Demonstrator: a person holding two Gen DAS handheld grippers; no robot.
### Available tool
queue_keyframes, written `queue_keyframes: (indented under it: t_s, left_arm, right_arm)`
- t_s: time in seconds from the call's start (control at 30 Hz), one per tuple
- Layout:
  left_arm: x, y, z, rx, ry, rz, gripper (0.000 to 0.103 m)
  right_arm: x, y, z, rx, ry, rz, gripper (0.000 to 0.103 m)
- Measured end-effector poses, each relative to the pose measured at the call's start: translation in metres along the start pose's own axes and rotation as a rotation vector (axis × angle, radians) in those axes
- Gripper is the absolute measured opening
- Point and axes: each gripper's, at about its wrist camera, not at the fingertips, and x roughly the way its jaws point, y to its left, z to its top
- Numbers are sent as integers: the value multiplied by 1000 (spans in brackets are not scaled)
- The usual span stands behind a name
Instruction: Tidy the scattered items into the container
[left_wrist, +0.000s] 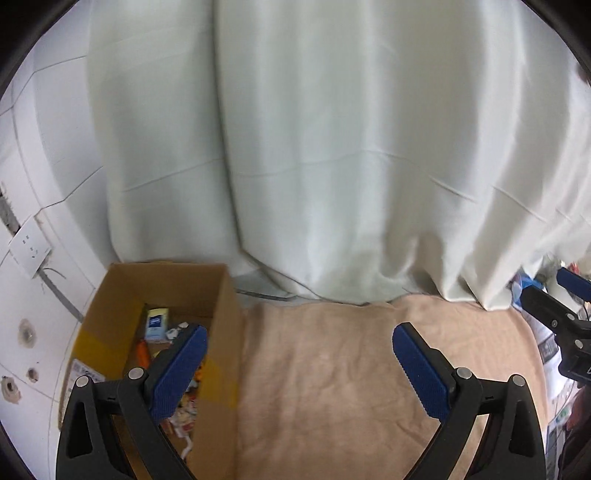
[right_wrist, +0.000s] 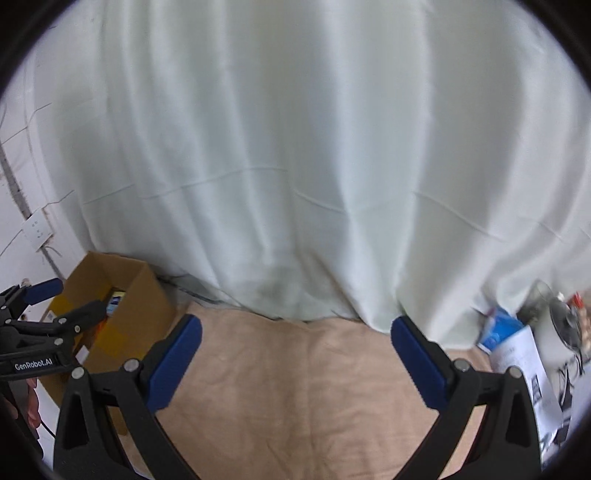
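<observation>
An open cardboard box (left_wrist: 177, 284) stands at the left edge of a beige blanket (left_wrist: 332, 369). Inside it lie a light blue and yellow packet (left_wrist: 157, 323), something orange (left_wrist: 142, 352) and several colourful items, partly hidden by my left finger. My left gripper (left_wrist: 299, 334) is open and empty, its left finger over the box, its right finger over the blanket. In the right wrist view my right gripper (right_wrist: 295, 328) is open and empty above the blanket (right_wrist: 295, 387). The box (right_wrist: 144, 295) sits far left there, with the left gripper (right_wrist: 66, 301) in front of it.
A pale curtain (left_wrist: 332, 147) hangs behind the blanket down to its far edge. A white wall with a socket (left_wrist: 29, 247) is left of the box. At the right lie a blue packet (right_wrist: 496, 332), papers (right_wrist: 524, 362) and clutter.
</observation>
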Motion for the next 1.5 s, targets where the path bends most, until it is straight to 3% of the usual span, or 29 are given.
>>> queue_keyframes:
  t_s: [0.23,0.47,0.63,0.93,1.5]
  left_arm:
    - [10,-19,-31,21,34,-3,101]
    - [10,-16,-61,12,70,-19,101]
    - [6,-4,-69,-18,55,-9,101]
    - [2,21,-75,-54,53,31,101]
    - [17,23,-87,-66,99,-16,101]
  right_arm:
    - [6,-13,-43,70,48,-17,103]
    - [6,-2,-69,110,92,64,103]
    - [4,14,-69,90,88,133,103]
    - [4,35,-71,50,101,164,103]
    - [13,38,-77,55,137,114,103]
